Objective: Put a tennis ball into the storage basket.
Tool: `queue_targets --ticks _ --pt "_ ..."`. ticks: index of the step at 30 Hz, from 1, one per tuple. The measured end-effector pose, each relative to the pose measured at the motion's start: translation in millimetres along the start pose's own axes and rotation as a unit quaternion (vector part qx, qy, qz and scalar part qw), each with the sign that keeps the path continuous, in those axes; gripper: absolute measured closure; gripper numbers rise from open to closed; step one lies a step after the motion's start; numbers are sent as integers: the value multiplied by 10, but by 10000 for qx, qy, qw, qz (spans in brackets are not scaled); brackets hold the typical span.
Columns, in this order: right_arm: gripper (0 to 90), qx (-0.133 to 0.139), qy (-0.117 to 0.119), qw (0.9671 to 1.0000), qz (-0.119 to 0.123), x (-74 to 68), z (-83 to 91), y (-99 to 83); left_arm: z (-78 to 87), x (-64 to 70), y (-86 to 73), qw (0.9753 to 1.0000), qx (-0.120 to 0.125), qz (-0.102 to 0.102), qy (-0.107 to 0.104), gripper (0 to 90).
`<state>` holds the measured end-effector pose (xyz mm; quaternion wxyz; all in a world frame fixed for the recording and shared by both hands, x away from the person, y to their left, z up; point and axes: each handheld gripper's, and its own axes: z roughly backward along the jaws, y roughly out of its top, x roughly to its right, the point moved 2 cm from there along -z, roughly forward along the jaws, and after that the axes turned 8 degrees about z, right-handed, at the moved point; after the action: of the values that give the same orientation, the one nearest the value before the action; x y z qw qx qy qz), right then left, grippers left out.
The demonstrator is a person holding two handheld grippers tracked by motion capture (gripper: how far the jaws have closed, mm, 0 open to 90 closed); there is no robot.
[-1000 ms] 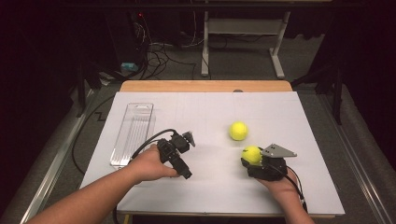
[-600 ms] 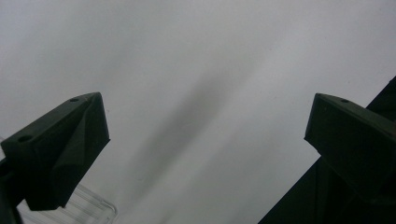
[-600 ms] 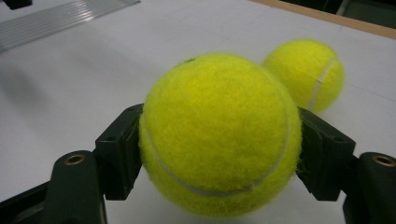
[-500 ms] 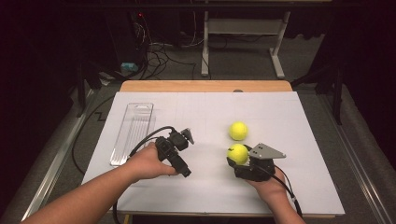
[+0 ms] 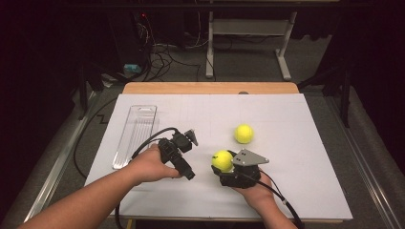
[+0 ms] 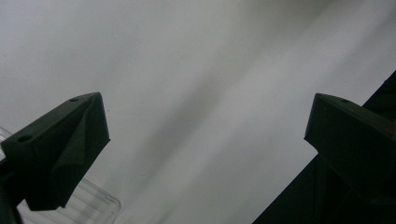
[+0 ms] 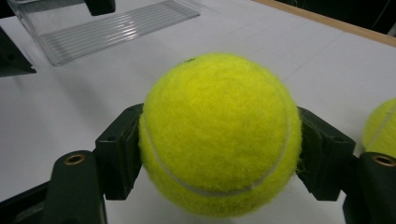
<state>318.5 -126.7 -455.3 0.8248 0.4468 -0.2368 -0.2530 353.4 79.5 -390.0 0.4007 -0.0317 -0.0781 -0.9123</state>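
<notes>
The right gripper [image 5: 224,164] has its jaws clamped on a fuzzy yellow-green tennis ball [image 7: 219,135], one black pad pressed to each flank at about the ball's widest line; that grip across the middle looks chosen to keep a round thing from squirting out. The ball sits between the jaws, low over the white paper-covered surface [image 5: 296,143]; whether it touches the paper cannot be told. A second yellow-green tennis ball [image 5: 244,134] lies free on the surface beyond the right jaws and slightly to one side, apart from the held one. The left gripper [image 6: 205,154] has its jaws wide apart with nothing between them, held idle over bare paper. A clear ribbed plastic tray [image 5: 136,136] lies just beside the left jaws, empty, and is judged the likely destination for the balls.
</notes>
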Motion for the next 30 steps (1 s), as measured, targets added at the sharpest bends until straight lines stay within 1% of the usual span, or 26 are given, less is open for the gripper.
queue_targets --ticks 6,10,11,12,13,14,17,20,22,23,27,29,30 --pt "275 72 195 9998 40 -124 -80 17 55 -1 1 10000 42 1 17 6" --pt "275 36 334 9994 70 -205 -114 0 95 11 12 10000 49 -23 17 6" --pt "274 78 338 9994 37 -226 -126 -1 102 14 16 10000 52 -30 5 6" --pt "274 83 334 9994 33 -239 -130 -3 107 26 22 10000 91 5 12 6" --pt "274 80 361 9993 83 -248 -133 -4 114 33 27 9999 114 0 7 6" --pt "274 91 375 9992 54 -266 -138 -3 128 38 35 9999 100 -17 8 6" --pt "274 144 407 9990 62 -299 -149 -2 173 62 61 9999 117 -59 9 6" --pt "275 146 438 9989 93 -321 -157 -7 206 94 96 9998 211 -43 -32 6" --pt "274 170 439 9989 69 -336 -161 -8 220 119 126 9997 225 -49 -98 6" --pt "274 192 446 9988 97 -335 -161 -7 218 131 137 9996 256 -38 -133 6" --pt "274 235 479 9985 96 -338 -153 -3 203 192 199 9995 234 -131 -154 7" --pt "274 277 496 9984 54 -344 -150 0 184 219 230 9995 230 -134 -187 7" --pt "275 300 506 9982 73 -344 -150 2 174 235 249 9995 206 -125 -201 7"
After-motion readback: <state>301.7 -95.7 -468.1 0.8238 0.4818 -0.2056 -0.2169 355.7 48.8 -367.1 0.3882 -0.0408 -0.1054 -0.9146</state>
